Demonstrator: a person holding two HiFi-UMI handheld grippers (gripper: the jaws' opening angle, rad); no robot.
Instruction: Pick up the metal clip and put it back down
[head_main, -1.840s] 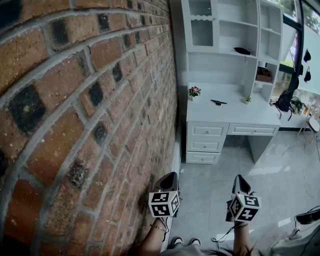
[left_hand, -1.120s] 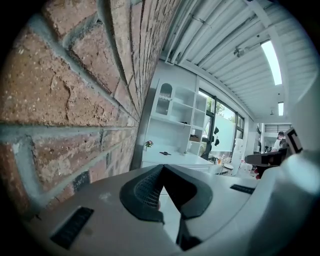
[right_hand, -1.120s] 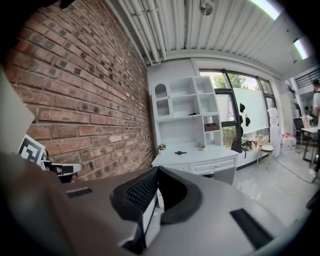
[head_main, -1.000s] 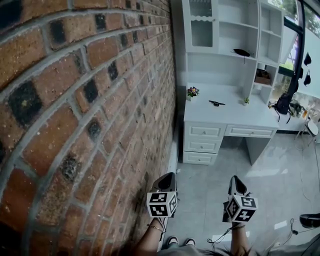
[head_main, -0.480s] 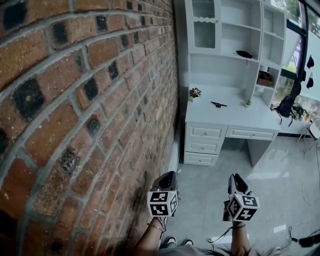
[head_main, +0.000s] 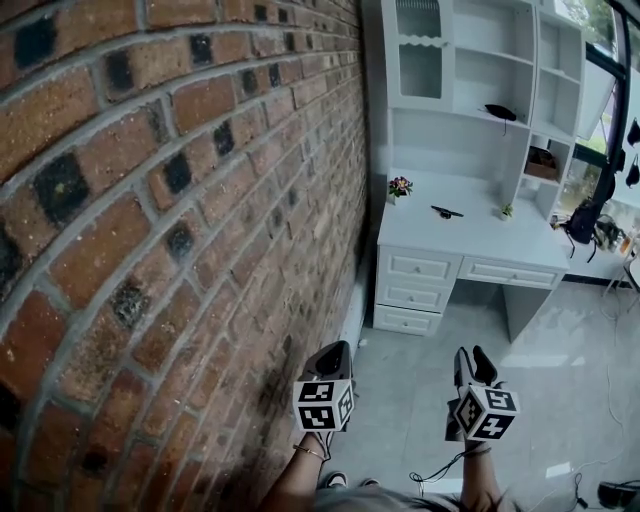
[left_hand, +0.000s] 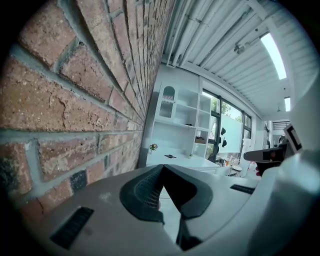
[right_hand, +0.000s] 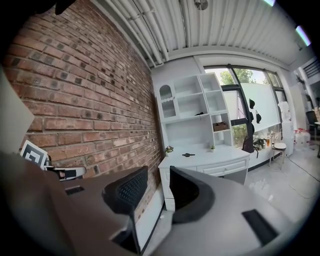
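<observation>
The metal clip (head_main: 447, 212) is a small dark object lying on the white desk (head_main: 480, 245) far ahead; it also shows as a speck, the clip (right_hand: 188, 155), in the right gripper view. Both grippers are held low over the floor, well short of the desk. My left gripper (head_main: 336, 352) is close to the brick wall, its jaws meeting at the tips with nothing between them (left_hand: 162, 167). My right gripper (head_main: 474, 358) has its jaws parted by a narrow gap and holds nothing (right_hand: 159, 176).
A brick wall (head_main: 150, 200) runs along the left. A white shelf unit (head_main: 470, 70) stands on the desk, with a flower pot (head_main: 401, 187), a tiny plant (head_main: 507, 211) and a dark object (head_main: 500, 112) on a shelf. A dark bag (head_main: 585, 222) hangs at right. Grey tiled floor (head_main: 560, 350).
The head view has swung slightly left, so the desk sits further right in the picture. Both grippers stay low in nearly the same places. The right jaws look slightly more parted.
</observation>
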